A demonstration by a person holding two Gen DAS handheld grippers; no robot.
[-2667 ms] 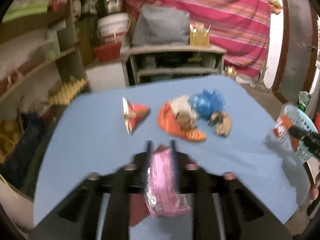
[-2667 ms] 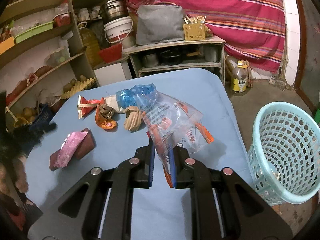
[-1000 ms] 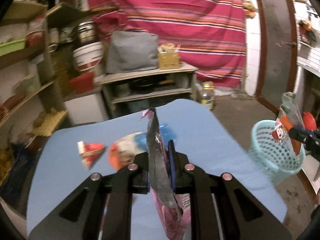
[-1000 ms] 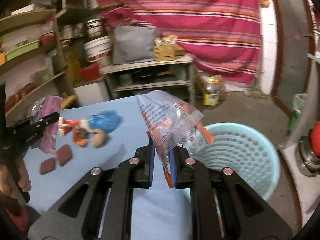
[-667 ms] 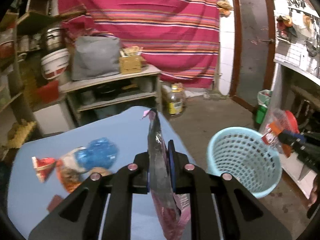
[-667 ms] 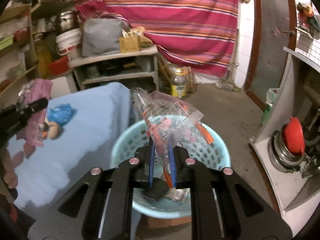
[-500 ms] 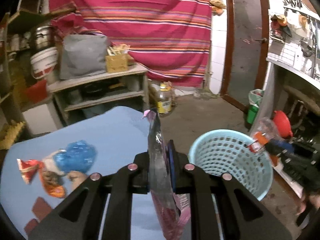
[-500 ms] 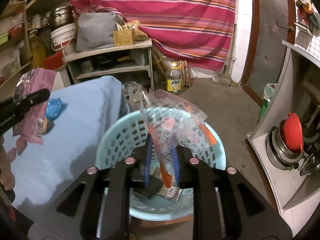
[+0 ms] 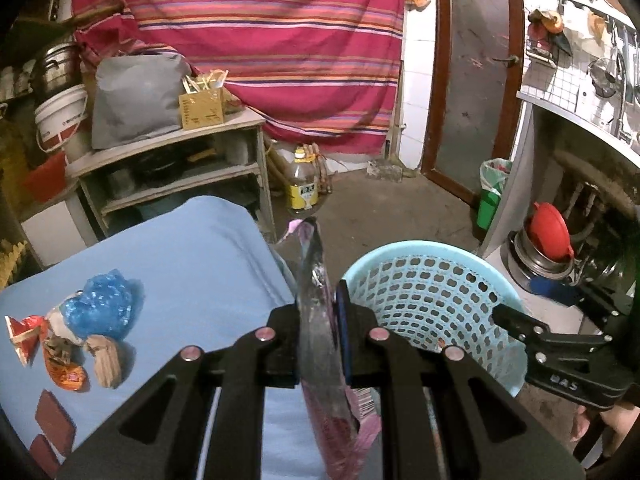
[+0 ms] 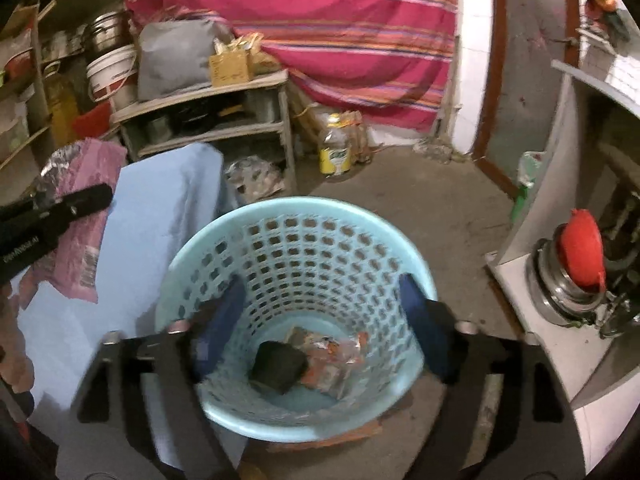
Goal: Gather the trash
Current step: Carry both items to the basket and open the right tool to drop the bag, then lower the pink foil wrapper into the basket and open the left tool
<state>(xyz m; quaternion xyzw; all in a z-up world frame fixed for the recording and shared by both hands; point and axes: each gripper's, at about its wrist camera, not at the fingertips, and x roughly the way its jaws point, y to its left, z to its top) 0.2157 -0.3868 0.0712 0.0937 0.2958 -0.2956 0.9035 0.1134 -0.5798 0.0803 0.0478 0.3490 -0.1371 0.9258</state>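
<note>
Before you, a desk (image 9: 208,248) draped in blue cloth carries litter near its left edge: a crumpled blue bag (image 9: 102,308), a red wrapper (image 9: 22,334), an orange wrapper (image 9: 64,372), a brown paper wad (image 9: 106,362) and two brown slabs (image 9: 54,424). Beside its right edge, a light-blue basket (image 10: 296,216) stands on the floor (image 10: 420,208).

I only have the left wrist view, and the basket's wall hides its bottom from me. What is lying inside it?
Observer: A clear bag with orange print lies on the bottom of the basket, beside a dark lump.
Operator: Is my pink wrapper over the opening? I see it only edge-on.
Observer: Not as the right wrist view shows it. The pink wrapper, shut in the left gripper, hangs left of the basket's rim, in front of the blue table.
</note>
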